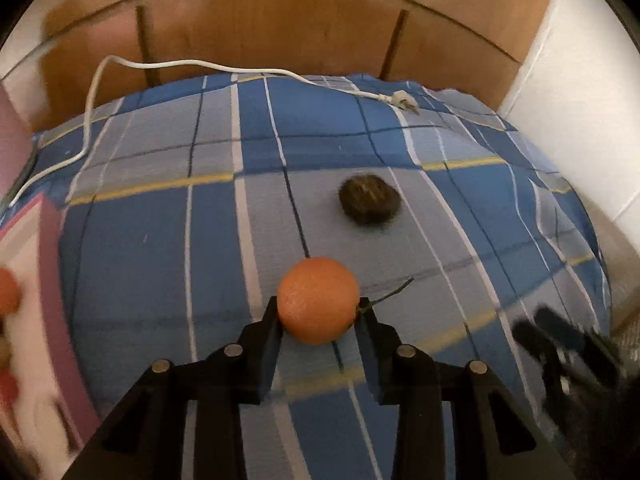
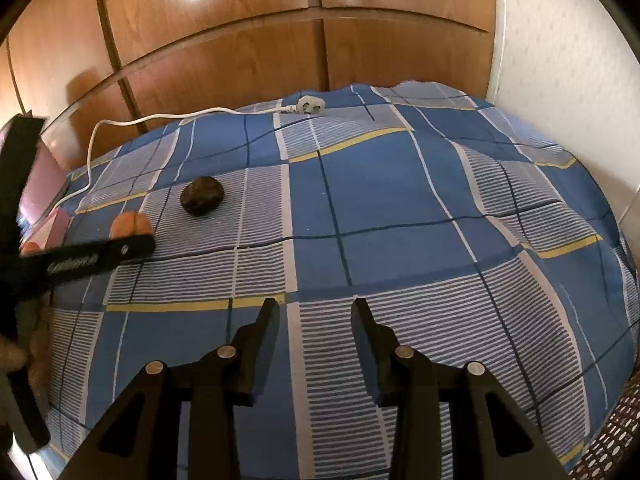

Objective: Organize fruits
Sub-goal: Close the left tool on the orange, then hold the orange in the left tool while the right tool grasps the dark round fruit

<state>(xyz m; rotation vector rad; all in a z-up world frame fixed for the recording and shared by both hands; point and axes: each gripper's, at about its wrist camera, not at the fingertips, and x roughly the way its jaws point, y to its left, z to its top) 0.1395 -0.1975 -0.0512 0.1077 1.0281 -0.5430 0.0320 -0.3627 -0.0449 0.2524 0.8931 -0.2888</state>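
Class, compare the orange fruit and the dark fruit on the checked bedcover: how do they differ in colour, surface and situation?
The orange fruit is bright orange; the dark fruit is brownish-black. The orange fruit looks smooth and round; the dark fruit looks rough and slightly flattened. The orange fruit sits between the jaws of the left gripper, which touch its sides; the dark fruit lies free, farther off. Both rest on the checked bedcover.

Round orange [image 1: 318,305] on checked bedcover, dark wrinkled fruit [image 1: 369,199] beyond
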